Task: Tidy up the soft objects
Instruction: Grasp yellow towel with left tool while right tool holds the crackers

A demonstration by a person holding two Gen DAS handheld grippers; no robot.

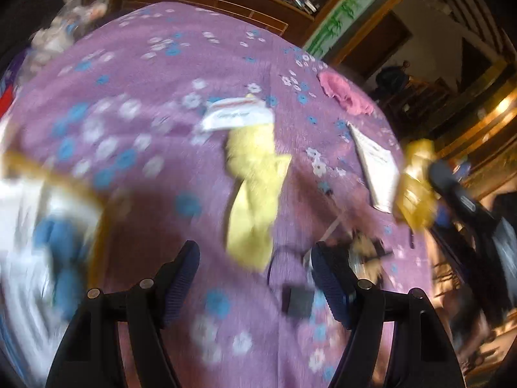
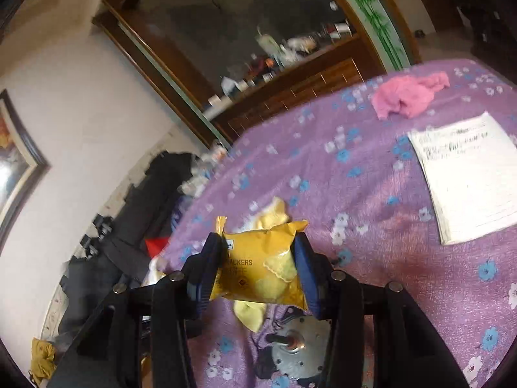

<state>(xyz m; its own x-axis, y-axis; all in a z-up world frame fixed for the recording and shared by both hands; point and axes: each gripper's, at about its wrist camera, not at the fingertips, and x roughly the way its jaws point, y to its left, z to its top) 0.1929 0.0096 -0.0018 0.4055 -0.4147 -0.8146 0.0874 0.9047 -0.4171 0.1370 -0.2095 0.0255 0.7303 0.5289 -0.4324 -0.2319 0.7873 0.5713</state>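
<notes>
**Inspector A:** We record the right gripper (image 2: 258, 268) clenched on a yellow foil packet of crackers (image 2: 261, 265), one blue pad on each short side, the packet lifted clear of the purple flowered bedspread (image 2: 371, 194). The foil is dented where the pads bite.

**Inspector B:** Agreed. We note the left gripper (image 1: 255, 274) released, jaws apart with nothing between them, hanging over the same bedspread just short of the pale yellow soft cloth (image 1: 255, 194). A pink crumpled cloth (image 1: 345, 93) lies well beyond it, near the far edge, with a white printed booklet (image 1: 376, 168) between the two.

**Inspector A:** A round grey metal motor (image 2: 297, 352) with black leads sits below the packet. Hard goods; we would leave it where it is.

**Inspector B:** On method: we advise holding the squeeze as it is, since crackers crush. Carry the packet level and set it down before the pads let go.

**Inspector A:** The left view is badly smeared; the blurred white and blue shape (image 1: 55, 249) at its left may be a bin or bag, and we cannot say which.
</notes>
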